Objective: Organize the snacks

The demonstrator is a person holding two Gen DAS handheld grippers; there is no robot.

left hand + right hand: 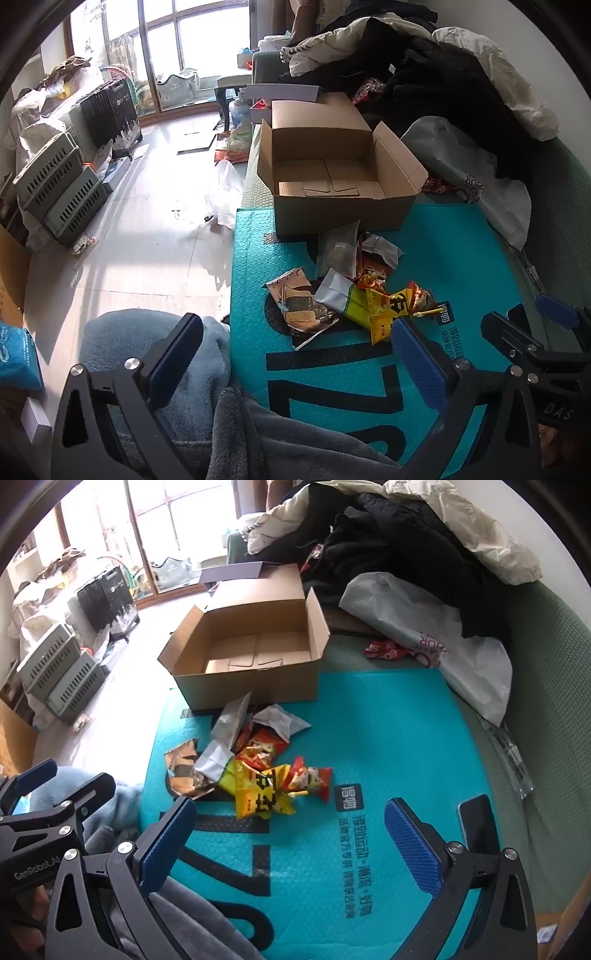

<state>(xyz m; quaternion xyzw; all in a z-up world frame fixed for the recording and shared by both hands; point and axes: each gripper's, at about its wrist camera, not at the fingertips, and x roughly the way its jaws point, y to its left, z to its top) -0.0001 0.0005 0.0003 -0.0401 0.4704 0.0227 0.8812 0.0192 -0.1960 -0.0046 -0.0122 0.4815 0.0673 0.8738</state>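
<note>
Hovering wide open, holding nothing: left claw [299,354] and right claw [291,834]. Lying just ahead, heaped for grabbing: crinkly bright snack packets [255,768]. Waiting beyond, empty: open brown cardboard box [255,686].

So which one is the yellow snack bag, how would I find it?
Look at the big teal mat lying in front of the open cardboard box. A little heap of snack packets sits on the mat just in front of that box. The yellow snack bag is at the near edge of the heap, crumpled, the only bright yellow one, with big black lettering; its neighbours are red, orange or silver.
</note>
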